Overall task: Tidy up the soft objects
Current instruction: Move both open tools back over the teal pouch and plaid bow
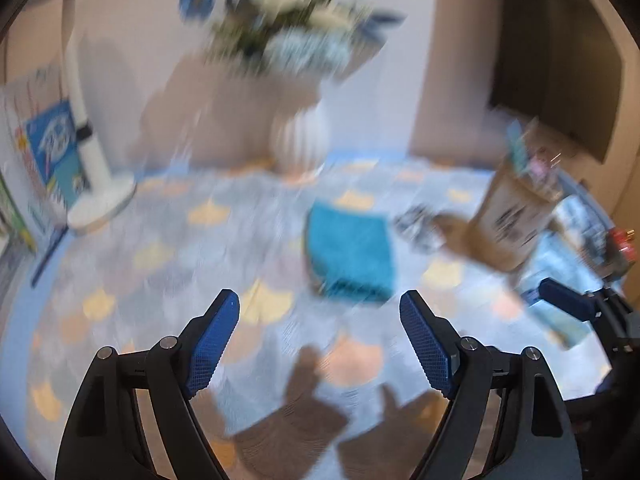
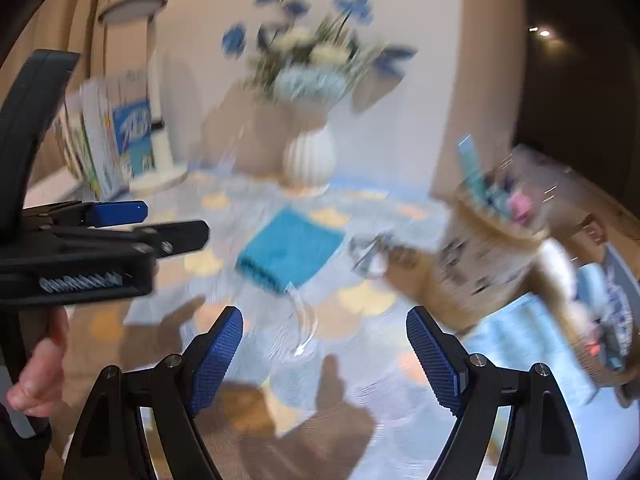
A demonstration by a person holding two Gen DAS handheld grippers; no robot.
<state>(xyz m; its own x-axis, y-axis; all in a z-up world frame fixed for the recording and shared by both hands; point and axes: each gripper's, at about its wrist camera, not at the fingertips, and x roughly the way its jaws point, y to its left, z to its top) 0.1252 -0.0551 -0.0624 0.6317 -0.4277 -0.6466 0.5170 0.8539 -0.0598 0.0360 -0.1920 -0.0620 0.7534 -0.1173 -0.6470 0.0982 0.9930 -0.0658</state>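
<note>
Both pics are blurry. One teal folded towel [image 1: 350, 254] is lying flat on the worktop [image 1: 168, 240], about in the middle, on a cloth w/ yellow and orange spots. One white ribbed vase [image 1: 300, 140] w/ blue and white flowers is standing behind the towel, near the wall. One white lamp [image 1: 86, 152] is standing at the back left, w/ some picture books [image 1: 48, 152] leaning just beside it; can't count the books. One tan basket [image 2: 484, 256] w/ small bits sticking out of it is sitting to the right of the towel, apart from it. One small gray-and-white thing [image 2: 370, 254] is lying between towel and basket; too blurry to name.

Two grippers. The left hand-held gripper [image 1: 320, 340] is hanging above the worktop, pointing at the towel, not touching it. Its two blue pads are sitting wide apart w/ nothing between them. The right hand-held gripper [image 2: 324, 352] is hanging the same way, its fingers spread wide, nothing in them, the towel in front of it. In the right cam, the left gripper is showing side-on at the left edge, w/ the person's hand [image 2: 38, 376] wrapped around its handle.
</note>
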